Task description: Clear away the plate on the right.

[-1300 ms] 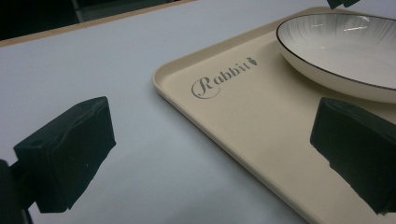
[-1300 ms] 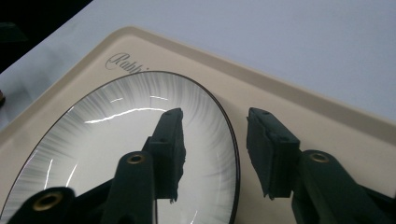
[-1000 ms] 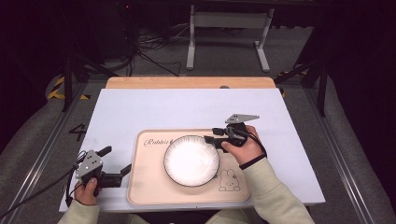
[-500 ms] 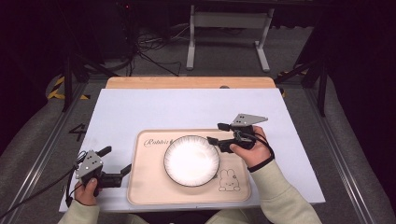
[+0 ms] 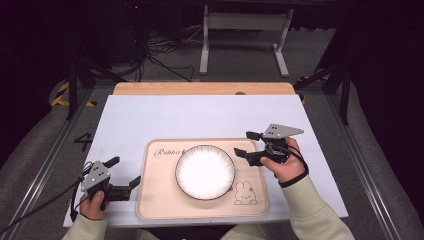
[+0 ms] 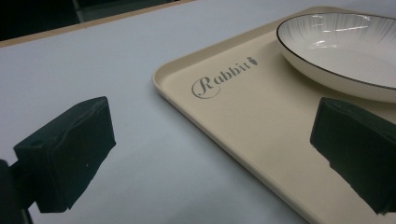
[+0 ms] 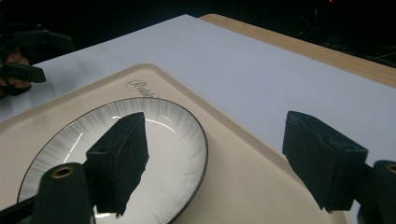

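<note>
A round white ceramic plate with a thin dark rim and faint radial lines (image 5: 205, 171) sits near the middle of a beige rectangular plastic tray printed with "Rabbit" and a small rabbit drawing (image 5: 252, 202). The tray lies toward the near edge of a white table top (image 5: 165, 117).

The right gripper (image 5: 243, 144) hovers at the tray's right edge, just beside the plate, jaws wide apart and holding nothing. The left gripper (image 5: 125, 172) sits off the tray's left edge, near its front corner, well apart from the plate, jaws likewise spread and empty.
</note>
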Motion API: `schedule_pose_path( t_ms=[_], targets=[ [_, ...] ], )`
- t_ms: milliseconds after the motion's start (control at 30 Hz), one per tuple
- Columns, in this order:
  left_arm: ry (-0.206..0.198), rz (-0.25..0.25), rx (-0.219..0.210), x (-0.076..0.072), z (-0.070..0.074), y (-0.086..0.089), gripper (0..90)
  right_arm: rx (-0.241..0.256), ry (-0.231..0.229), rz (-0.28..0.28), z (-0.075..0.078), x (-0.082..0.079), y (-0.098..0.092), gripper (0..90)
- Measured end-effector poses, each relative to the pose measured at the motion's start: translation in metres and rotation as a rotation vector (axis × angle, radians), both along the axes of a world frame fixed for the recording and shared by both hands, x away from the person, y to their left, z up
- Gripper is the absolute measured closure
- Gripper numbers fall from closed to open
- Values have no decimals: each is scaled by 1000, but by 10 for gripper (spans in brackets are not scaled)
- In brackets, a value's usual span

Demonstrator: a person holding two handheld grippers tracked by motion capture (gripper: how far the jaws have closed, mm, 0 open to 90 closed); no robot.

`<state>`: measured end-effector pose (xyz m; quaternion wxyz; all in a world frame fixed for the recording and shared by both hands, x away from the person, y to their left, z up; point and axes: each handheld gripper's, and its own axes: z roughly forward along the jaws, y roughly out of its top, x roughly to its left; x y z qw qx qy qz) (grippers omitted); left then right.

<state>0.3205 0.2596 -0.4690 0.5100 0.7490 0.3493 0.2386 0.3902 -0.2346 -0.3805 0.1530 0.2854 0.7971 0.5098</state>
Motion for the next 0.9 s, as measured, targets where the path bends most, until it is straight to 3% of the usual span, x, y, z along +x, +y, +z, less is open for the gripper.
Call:
schedule_pose_path(
  t_ms=[133, 400, 900],
  targets=[
    [0, 0, 1, 0, 0, 0, 4, -25, -20, -11, -1, -2, -10, 182],
    [1, 1, 0, 0, 0, 0, 4, 10, -44, -67, 0, -7, -36, 146],
    [1, -1, 3, 0, 0, 0, 4, 14, -68, -124, -5, -13, -72, 126]
  ],
)
